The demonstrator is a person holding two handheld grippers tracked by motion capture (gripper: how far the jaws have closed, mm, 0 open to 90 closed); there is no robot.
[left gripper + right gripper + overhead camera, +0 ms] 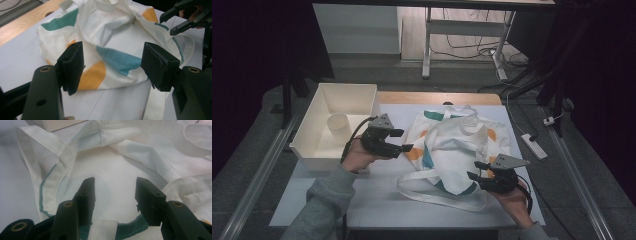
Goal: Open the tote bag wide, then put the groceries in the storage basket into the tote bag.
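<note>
A white tote bag with teal and orange patches lies crumpled in the middle of the white table. Its long handle loops toward the front edge. My left gripper hovers at the bag's left side, open, with nothing between its jaws; in the left gripper view the bag lies just beyond them. My right gripper is at the bag's front right corner, open over the cloth near the teal-stitched hem, a strip of handle low between the jaws.
A white bin stands at the table's left with a pale cup inside. The right gripper shows far off in the left gripper view. A power strip lies on the floor to the right. A desk frame stands behind.
</note>
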